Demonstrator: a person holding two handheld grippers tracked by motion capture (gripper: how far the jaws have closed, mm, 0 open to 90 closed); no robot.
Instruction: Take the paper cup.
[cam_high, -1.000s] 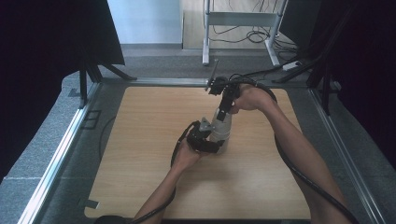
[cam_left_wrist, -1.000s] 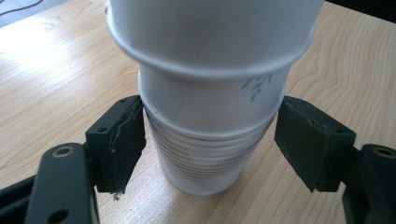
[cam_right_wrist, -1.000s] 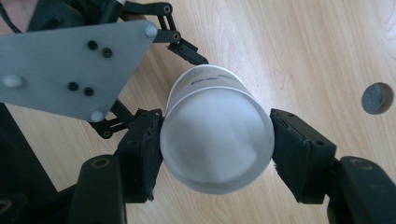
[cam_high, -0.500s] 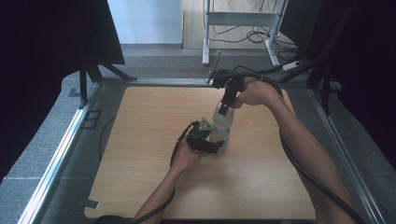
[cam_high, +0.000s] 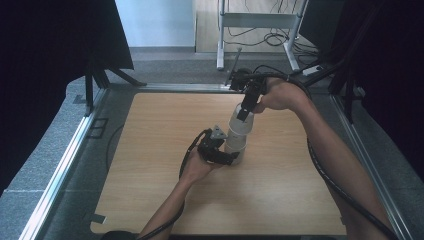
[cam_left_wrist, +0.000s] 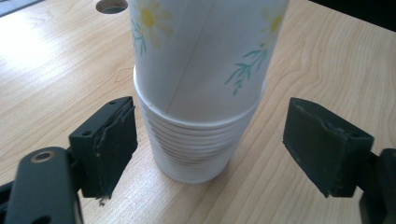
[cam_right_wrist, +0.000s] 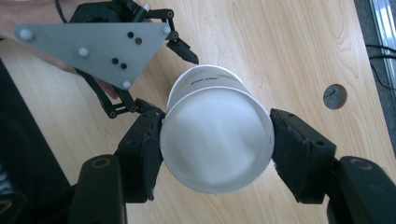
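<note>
A stack of white paper cups (cam_high: 234, 146) with a daisy print stands upside down near the table's middle. My right gripper (cam_high: 246, 112) comes from above and is shut on the top cup (cam_high: 241, 125), which is partly lifted off the stack. In the right gripper view its pads (cam_right_wrist: 142, 154) press both sides of that cup (cam_right_wrist: 217, 144). My left gripper (cam_high: 224, 154) lies low at the stack's base. Its jaws have just been opening. In the left gripper view the stack (cam_left_wrist: 201, 140) stands between the pads (cam_left_wrist: 114, 140), which are clear of it.
The wooden table (cam_high: 150, 165) has a small round hole (cam_right_wrist: 335, 95) near its far edge. A metal frame rail (cam_high: 65, 165) runs along the table's left side. Cables (cam_high: 330, 175) trail from both grippers along the forearms.
My right gripper has risen and drawn the top cup up out of the stack. The left hand stays at the stack's base.
</note>
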